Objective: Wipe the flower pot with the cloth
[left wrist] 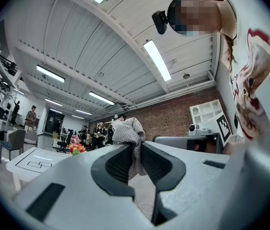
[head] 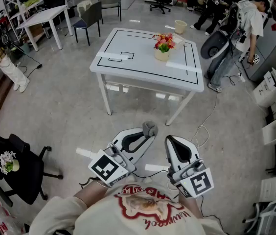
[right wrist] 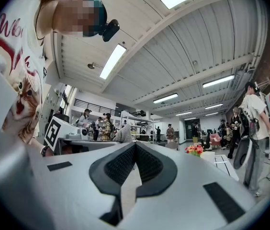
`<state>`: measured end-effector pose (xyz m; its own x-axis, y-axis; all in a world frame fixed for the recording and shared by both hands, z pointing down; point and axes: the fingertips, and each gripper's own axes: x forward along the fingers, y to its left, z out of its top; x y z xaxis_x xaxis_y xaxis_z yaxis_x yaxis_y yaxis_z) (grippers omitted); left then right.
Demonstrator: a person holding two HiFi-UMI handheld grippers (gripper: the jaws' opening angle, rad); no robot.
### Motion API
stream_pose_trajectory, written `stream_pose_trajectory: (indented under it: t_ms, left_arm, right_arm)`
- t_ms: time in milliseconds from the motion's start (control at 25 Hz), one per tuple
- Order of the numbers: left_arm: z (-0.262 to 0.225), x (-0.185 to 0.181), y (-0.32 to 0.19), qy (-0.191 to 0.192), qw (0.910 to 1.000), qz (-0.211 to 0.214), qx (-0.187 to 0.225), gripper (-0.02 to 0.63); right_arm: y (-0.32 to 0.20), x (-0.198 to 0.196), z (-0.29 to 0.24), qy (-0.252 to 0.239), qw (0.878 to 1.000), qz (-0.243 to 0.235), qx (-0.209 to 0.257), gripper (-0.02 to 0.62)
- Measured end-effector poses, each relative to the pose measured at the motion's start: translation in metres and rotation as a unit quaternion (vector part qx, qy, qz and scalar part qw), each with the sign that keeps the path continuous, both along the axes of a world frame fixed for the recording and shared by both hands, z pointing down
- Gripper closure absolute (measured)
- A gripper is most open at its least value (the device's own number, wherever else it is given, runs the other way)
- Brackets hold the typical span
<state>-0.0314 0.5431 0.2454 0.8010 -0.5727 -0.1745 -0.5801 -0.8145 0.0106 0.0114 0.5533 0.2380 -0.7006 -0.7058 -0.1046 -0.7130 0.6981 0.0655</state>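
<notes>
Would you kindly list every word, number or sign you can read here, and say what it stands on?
"Wh": red letters on the shirt, right gripper view; the rest of the word is cut off.
Red script on the shirt, head view: upside down, too blurred to read.
Left cube, right cube: black square patterns, no letters.
Nothing else is readable.

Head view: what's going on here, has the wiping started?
A person stands well back from the white table, a gripper in each hand. The left gripper is shut on a grey cloth; the right gripper is shut and empty. The flower pot sits on the table, untouched; wiping hasn't begun.
</notes>
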Motion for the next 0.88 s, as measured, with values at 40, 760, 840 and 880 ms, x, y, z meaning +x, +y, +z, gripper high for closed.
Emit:
stream_pose_trajectory:
  t_ms: [40,760,840,880]
  left_arm:
    - [0.0,-0.001,0.001,0.001,1.0,0.001,-0.002,0.563]
    - [0.001,-0.012,0.001,0.004,0.9999,0.007,-0.006,0.563]
    - [0.001,-0.012,0.0,0.005,0.9999,0.01,-0.004,0.564]
    - [0.0,-0.011,-0.001,0.007,0.9999,0.011,-0.001,0.563]
  right_arm:
    - [0.001,-0.001,-0.001,0.0,1.0,0.0,0.0,0.597]
    - [0.0,-0.013,0.003,-0.013,1.0,-0.009,-0.019,0.597]
    - [0.0,-0.011,0.003,-0.015,1.0,-0.001,-0.016,0.597]
    - [-0.001,-0.01,0.004,-0.018,1.0,0.004,-0.016,0.597]
